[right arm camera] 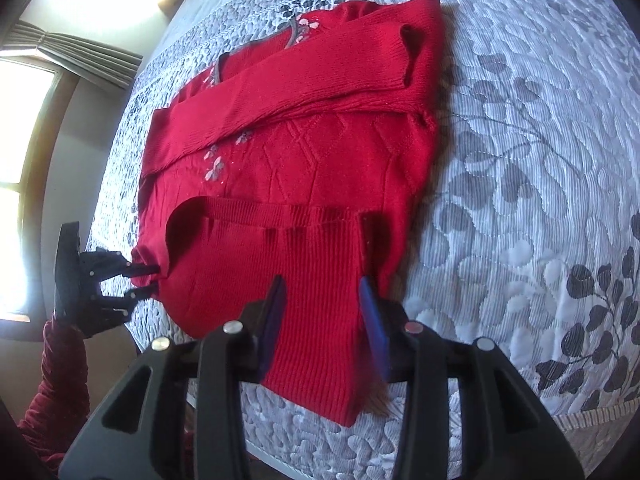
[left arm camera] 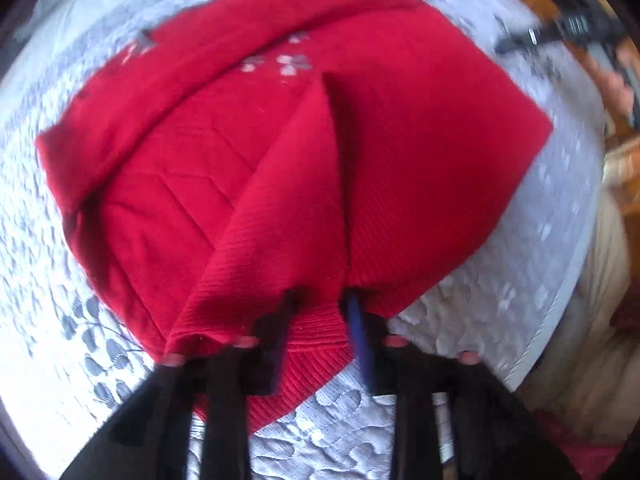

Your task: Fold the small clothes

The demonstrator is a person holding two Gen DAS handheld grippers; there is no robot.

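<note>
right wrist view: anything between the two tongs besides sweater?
No. Only the red knit sweater's folded-up hem spans from the left tongs to the right tongs, shown in the right wrist view.

The scene is viewed from two fisheye cameras, each looking forward along a hand-held gripper's fingers. From the left wrist, a red knitted sweater (left arm camera: 280,152) is seen steeply from above at close range, blurred, on a grey quilted leaf-patterned bedspread (left arm camera: 500,300). From the right wrist, the sweater (right arm camera: 296,168) is viewed obliquely, facing a bright curtained window (right arm camera: 24,152). Sweater and bedspread (right arm camera: 520,160) are shared; the left gripper (right arm camera: 146,278) is caught in the right view, the right gripper (left arm camera: 516,42) in the left.
</note>
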